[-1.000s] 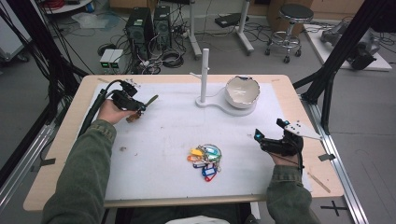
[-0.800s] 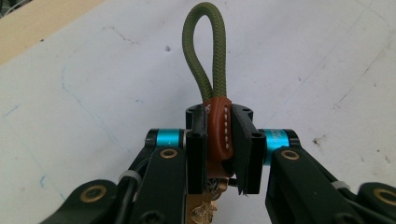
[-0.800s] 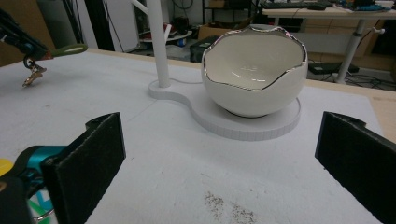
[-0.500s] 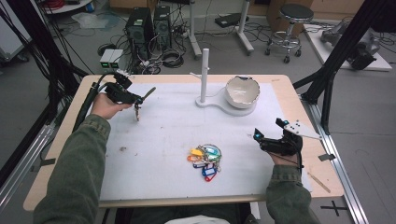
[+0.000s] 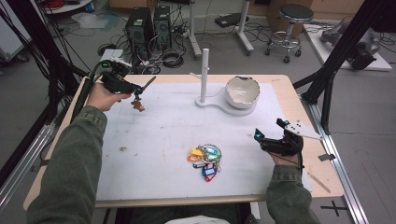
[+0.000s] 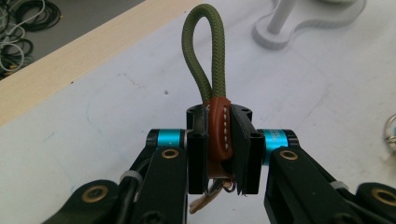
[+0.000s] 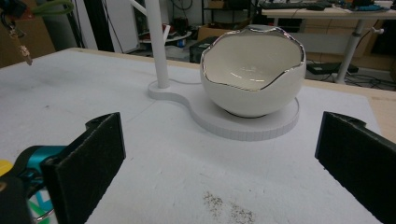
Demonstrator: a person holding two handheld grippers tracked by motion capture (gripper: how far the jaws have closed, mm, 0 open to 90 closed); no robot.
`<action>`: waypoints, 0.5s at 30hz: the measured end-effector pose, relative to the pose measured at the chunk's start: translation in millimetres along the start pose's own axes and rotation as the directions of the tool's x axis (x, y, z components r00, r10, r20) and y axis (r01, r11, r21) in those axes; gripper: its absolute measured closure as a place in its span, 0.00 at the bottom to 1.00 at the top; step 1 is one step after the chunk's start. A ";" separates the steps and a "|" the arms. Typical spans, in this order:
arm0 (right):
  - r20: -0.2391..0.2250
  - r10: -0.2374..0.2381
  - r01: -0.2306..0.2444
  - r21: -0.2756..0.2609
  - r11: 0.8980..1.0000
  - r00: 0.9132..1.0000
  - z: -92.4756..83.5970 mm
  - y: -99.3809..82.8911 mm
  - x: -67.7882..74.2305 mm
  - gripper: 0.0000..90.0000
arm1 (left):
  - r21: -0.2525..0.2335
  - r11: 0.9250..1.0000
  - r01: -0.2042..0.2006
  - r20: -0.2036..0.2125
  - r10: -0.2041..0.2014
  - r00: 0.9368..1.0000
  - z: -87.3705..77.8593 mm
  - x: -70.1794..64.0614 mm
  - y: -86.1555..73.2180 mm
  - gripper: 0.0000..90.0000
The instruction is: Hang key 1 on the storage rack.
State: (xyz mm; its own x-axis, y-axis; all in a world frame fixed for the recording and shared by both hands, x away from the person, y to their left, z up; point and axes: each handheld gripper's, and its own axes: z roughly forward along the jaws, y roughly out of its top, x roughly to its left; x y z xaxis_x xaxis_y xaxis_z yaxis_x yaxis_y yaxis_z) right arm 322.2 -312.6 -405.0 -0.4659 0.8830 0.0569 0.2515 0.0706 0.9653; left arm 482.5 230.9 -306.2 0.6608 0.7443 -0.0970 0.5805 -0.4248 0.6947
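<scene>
Two claws: left claw (image 6: pixel 218 154) clenched on a green-looped keychain (image 6: pixel 208 74), right claw (image 7: pixel 219 163) spread wide facing the egg-shaped bowl (image 7: pixel 252 74).

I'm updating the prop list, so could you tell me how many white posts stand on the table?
1: the white post stands upright on the far end of the white base, left of the egg-shaped bowl.

The black jaws of the left gripper (image 6: pixel 218 154) cover the low part of the brown leather strap (image 6: pixel 219 135), so what hangs under it is hard to tell; a silver ring (image 6: pixel 391 133) is cut off at the right edge; the tags in the key bunch (image 5: pixel 204 161) are too small to read.
</scene>
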 end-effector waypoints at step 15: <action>-0.006 -0.012 0.012 -0.002 1.000 1.000 4.0 0.4 0.2 0.01 | -0.063 0.998 -0.006 -0.038 0.004 0.999 -27.0 -7.4 18.5 0.86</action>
State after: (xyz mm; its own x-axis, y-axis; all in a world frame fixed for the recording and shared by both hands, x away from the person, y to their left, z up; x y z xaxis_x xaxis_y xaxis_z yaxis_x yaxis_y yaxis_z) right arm 325.6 -310.5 -405.6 -0.4738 0.8794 0.0466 0.2441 0.0804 0.9664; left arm 475.5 231.4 -273.4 0.6443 0.7618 -0.0673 0.5454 -0.3959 0.7388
